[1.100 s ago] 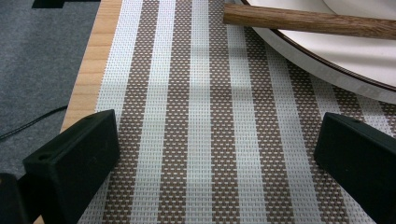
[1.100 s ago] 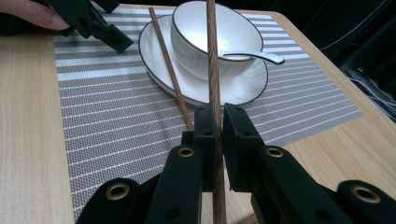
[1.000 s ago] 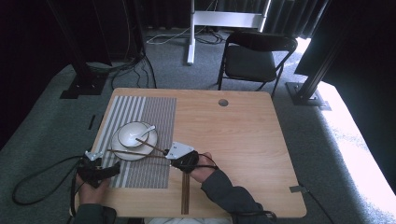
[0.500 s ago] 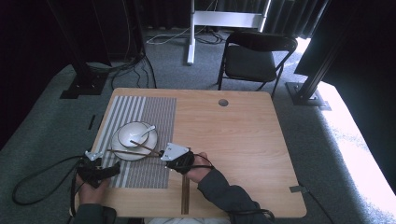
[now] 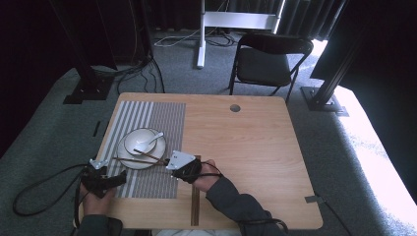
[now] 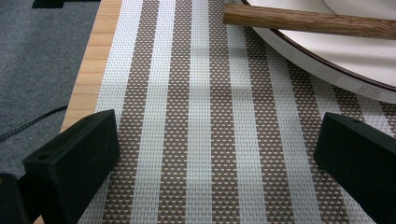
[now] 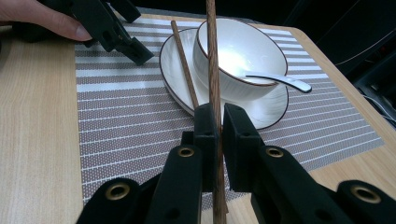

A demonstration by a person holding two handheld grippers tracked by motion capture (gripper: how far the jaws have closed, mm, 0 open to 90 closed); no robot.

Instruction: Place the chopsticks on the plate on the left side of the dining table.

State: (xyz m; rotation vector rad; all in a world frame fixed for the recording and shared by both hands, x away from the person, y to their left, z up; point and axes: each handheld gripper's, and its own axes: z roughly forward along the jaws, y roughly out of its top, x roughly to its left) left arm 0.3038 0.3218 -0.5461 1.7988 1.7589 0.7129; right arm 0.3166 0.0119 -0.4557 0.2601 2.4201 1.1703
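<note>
My right gripper point(image 7: 215, 114) is shut on a brown chopstick point(image 7: 211, 56) that reaches out over the near rim of a white bowl point(image 7: 243, 51). In the bowl lies a white spoon point(image 7: 280, 81), and the bowl stands on a white plate point(image 7: 275, 109). A second chopstick point(image 7: 184, 65) lies across the plate's rim. From above, the right gripper point(image 5: 170, 165) sits at the plate's right edge. My left gripper point(image 6: 217, 154) is open over the striped placemat point(image 6: 201, 116), nothing between its jaws; the second chopstick's end point(image 6: 308, 21) and the plate point(image 6: 336, 70) are just ahead.
The placemat point(image 5: 162, 123) covers the left part of the wooden table point(image 5: 246, 147). A dark brown strip point(image 5: 195, 209) runs along the table near its front edge. A cable hole point(image 5: 235, 107) is at the back. A black chair point(image 5: 268, 59) stands beyond the table.
My right gripper has slid a little to the left with the chopstick, closer to the plate. The left gripper has stayed put.
</note>
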